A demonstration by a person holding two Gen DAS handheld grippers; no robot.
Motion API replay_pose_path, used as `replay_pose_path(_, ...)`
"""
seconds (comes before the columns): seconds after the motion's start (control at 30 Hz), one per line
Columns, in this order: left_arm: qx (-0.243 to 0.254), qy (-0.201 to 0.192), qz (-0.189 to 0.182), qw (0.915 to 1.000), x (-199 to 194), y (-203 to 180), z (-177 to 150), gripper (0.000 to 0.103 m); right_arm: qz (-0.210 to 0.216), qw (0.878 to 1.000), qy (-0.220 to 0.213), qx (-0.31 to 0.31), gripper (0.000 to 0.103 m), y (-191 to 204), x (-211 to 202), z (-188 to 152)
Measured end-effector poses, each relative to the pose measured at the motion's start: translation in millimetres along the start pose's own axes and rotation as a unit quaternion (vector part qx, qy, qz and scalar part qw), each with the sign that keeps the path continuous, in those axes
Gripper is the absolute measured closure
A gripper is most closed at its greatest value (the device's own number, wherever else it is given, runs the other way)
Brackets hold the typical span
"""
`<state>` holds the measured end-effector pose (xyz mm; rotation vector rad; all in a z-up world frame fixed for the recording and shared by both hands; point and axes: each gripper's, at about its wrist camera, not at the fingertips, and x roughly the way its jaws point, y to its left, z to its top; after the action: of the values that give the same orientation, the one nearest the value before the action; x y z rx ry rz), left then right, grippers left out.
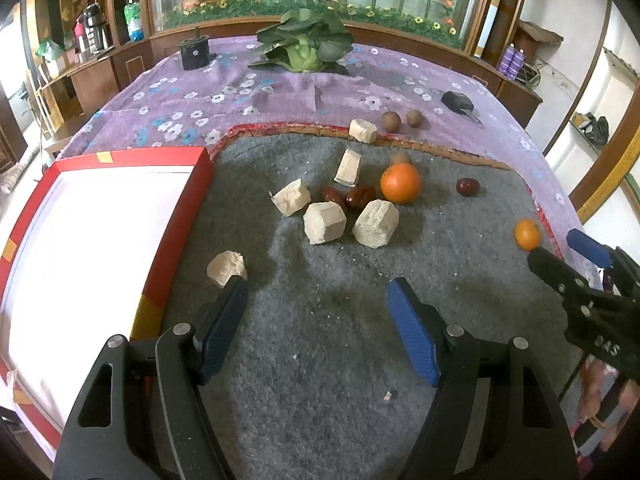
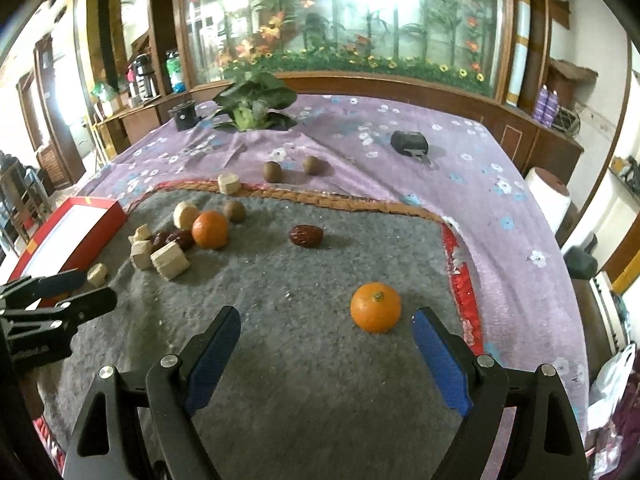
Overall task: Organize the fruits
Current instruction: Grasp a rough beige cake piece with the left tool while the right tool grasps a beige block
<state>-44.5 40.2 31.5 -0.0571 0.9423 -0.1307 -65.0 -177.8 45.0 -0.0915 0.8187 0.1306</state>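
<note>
Both hand-held grippers, left and right, hover spread wide above the grey mat, empty.

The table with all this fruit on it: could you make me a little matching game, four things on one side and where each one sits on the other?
Things:
1. red box
2. leafy green vegetable
3. lone orange
4. black cylinder

Places:
A. on the grey mat, just ahead of the open right gripper
B. far end of the purple flowered cloth, in the middle
C. far left corner of the purple cloth
D. left edge of the grey mat, beside the left gripper

Pairs: 1-D, 2-B, 3-A, 4-C
</note>
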Motion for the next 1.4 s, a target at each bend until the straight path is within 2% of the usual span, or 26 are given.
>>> replay_pose_path(0.27, -0.025, -0.004, 0.009, 0.9996, 6, 11, 16, 0.029, 0.018, 1.0, 0.005, 0.008, 0.016, -5, -1, -3)
replay_pose_path(0.73, -0.009, 0.006, 0.026, 0.9996, 37, 5, 35, 0.03, 0.04, 0.999, 0.004, 0.028, 0.016, -11, 11, 0)
replay_pose_path(0.83, 0.001, 0.005, 0.034, 0.9994, 37, 7, 38, 0.039, 0.055, 0.998, 0.005, 0.036, 0.019, -14, 13, 2)
replay_pose_path(0.87, 0.007, 0.011, 0.042, 0.9991, 39, 7, 38, 0.039, 0.059, 0.998, 0.006, 0.036, 0.019, -13, 13, 3)
replay_pose_path(0.97, 0.015, 0.029, 0.034, 0.9989, 36, 15, 33, 0.039, 0.059, 0.998, 0.005, 0.031, 0.019, -9, 13, 5)
replay_pose_path(1.13, 0.024, 0.018, 0.089, 0.9956, 20, 24, 27, 0.039, 0.065, 0.997, 0.009, 0.027, 0.019, -4, 17, 6)
replay_pose_path(1.2, 0.019, 0.021, 0.072, 0.997, 18, 27, 25, 0.039, 0.069, 0.997, 0.011, 0.027, 0.019, -3, 18, 6)
replay_pose_path(1.4, 0.038, 0.023, 0.053, 0.9976, 25, 13, 25, 0.039, 0.075, 0.997, 0.015, 0.018, 0.019, 4, 18, 5)
